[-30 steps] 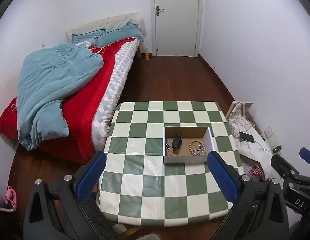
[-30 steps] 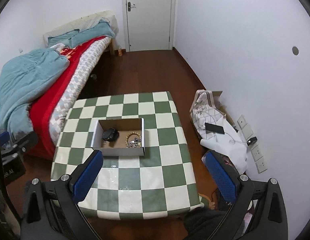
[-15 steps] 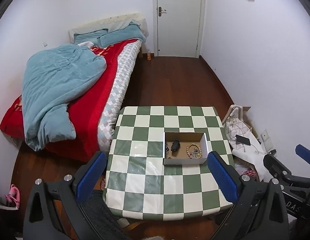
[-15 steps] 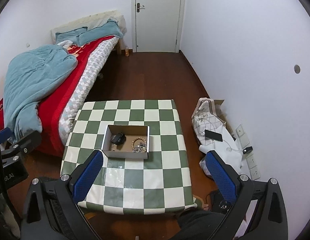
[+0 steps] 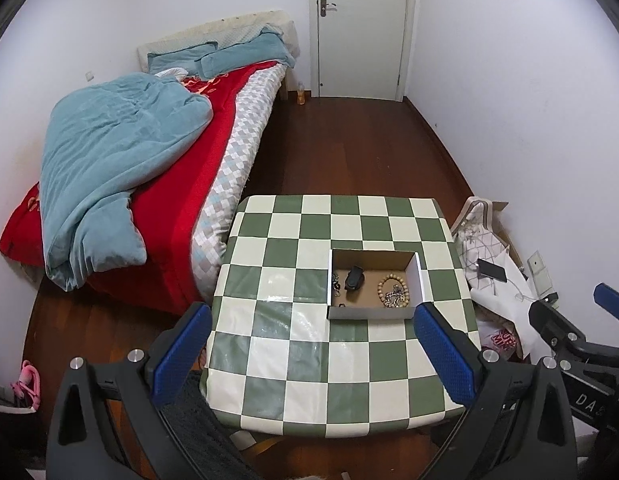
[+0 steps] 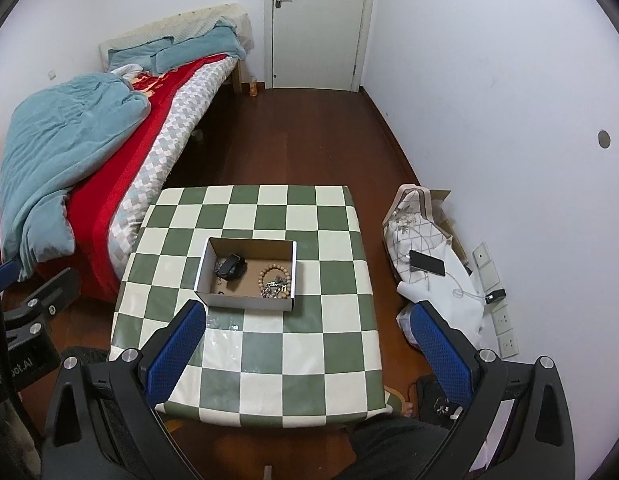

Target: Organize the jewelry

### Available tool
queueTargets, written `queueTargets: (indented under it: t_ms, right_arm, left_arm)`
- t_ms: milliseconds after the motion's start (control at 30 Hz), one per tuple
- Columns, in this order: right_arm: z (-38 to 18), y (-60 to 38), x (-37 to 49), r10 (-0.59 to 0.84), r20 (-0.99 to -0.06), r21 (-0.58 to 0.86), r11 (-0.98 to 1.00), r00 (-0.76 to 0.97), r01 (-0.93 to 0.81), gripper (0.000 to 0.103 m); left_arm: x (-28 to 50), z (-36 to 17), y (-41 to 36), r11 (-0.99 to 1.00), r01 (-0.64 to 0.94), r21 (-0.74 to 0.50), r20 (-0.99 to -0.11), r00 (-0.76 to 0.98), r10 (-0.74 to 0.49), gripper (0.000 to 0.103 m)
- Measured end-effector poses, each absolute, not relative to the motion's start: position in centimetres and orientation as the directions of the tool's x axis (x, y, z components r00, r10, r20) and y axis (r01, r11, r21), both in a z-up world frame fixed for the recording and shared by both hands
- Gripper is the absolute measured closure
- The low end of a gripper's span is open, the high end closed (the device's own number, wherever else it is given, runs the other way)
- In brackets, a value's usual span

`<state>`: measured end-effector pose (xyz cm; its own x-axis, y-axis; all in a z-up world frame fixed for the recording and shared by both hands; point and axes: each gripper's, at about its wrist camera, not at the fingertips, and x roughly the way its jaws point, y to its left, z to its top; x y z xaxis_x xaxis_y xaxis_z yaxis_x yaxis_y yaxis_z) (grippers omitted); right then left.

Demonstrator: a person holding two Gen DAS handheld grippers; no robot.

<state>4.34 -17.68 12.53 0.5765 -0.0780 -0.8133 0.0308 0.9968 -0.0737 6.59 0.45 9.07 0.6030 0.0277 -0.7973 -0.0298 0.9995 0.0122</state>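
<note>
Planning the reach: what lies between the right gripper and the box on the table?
Only bare checked cloth. In the right wrist view, nothing sits on the table between the right gripper, jaws open, and the box.

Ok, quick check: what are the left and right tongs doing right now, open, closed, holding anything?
Left tongs: open, holding nothing, above the checkered table.
Right tongs: open, holding nothing, also above the table.
</note>
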Motion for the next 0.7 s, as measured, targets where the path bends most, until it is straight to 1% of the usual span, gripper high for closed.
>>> queueTargets:
  t_ms: [700]
  right_arm:
    - [11.3,-17.7,4.8,-0.074,-0.823,-0.068,0.997,0.563,0.032,0.000]
  left_arm:
    - [6.8,8.3,0.4,0.999,-0.039,0.028,-0.797,0.602,0.046,0.000]
